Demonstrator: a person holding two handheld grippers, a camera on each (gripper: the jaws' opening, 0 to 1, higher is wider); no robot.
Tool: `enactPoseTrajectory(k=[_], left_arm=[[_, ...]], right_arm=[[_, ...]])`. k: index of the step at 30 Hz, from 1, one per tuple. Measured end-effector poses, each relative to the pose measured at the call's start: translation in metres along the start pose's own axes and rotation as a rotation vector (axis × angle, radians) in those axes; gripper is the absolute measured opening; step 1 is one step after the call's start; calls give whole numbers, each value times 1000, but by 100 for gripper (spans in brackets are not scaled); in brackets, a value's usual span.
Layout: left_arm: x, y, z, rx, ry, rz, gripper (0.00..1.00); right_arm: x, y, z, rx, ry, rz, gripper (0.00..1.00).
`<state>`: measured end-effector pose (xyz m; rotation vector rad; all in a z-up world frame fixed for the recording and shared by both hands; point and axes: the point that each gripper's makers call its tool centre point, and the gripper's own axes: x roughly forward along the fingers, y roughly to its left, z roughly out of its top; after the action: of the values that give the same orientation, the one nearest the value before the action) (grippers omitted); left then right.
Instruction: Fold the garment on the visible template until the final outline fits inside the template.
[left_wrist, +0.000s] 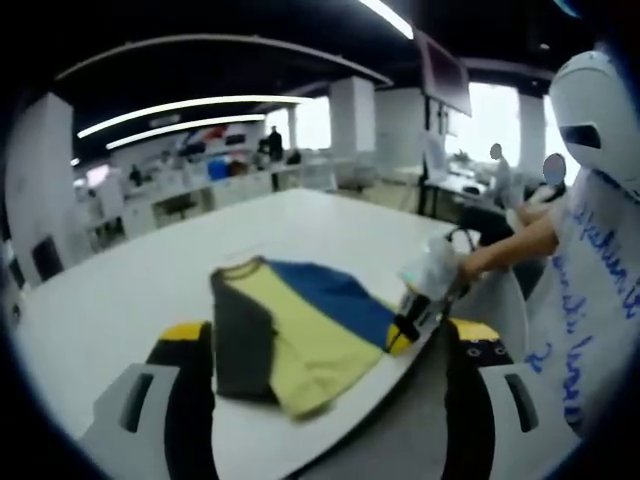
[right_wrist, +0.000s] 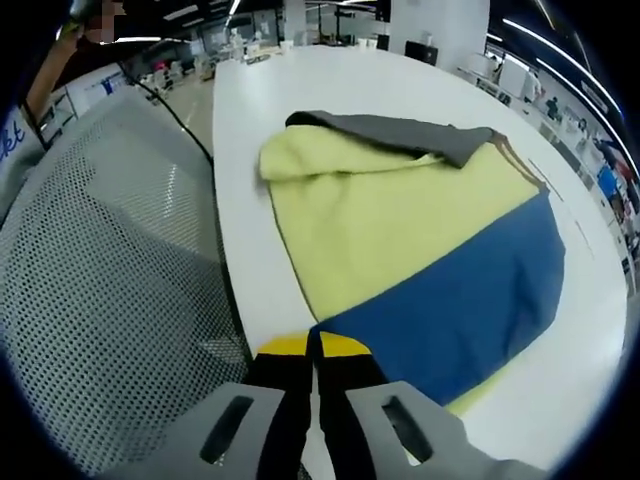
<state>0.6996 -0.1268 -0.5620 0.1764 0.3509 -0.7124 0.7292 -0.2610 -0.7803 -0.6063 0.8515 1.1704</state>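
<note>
A: Eyes on the garment — yellow, blue and grey, lying partly folded on the white table, close to the near edge.

B: Grey part's folded over the yellow at the far end, blue panel runs toward the camera in the right gripper view.

A: And the right gripper? Jaws pressed together, yellow tips right at the garment's near corner. It looks pinched on the cloth edge.

B: The left gripper view backs that up: the right gripper bites the blue-yellow corner.

A: The left gripper — jaws spread wide, one on each side of the garment, nothing between the tips.

B: Beside the table, a mesh chair back.
</note>
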Motion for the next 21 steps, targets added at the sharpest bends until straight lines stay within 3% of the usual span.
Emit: enactPoseTrajectory(k=[3, 12, 17, 21], left_arm=[[-4, 1, 2, 5, -3, 11, 92], [-6, 1, 3, 5, -8, 32, 91], [-9, 2, 4, 3, -13, 43, 91], [-10, 3, 0, 0, 3, 52, 90]], right_arm=[[-8, -3, 7, 53, -44, -2, 1], [-42, -25, 23, 81, -130, -62, 1], [-58, -43, 18, 101, -146, -110, 1], [-73, -71, 4, 144, -147, -176, 1]])
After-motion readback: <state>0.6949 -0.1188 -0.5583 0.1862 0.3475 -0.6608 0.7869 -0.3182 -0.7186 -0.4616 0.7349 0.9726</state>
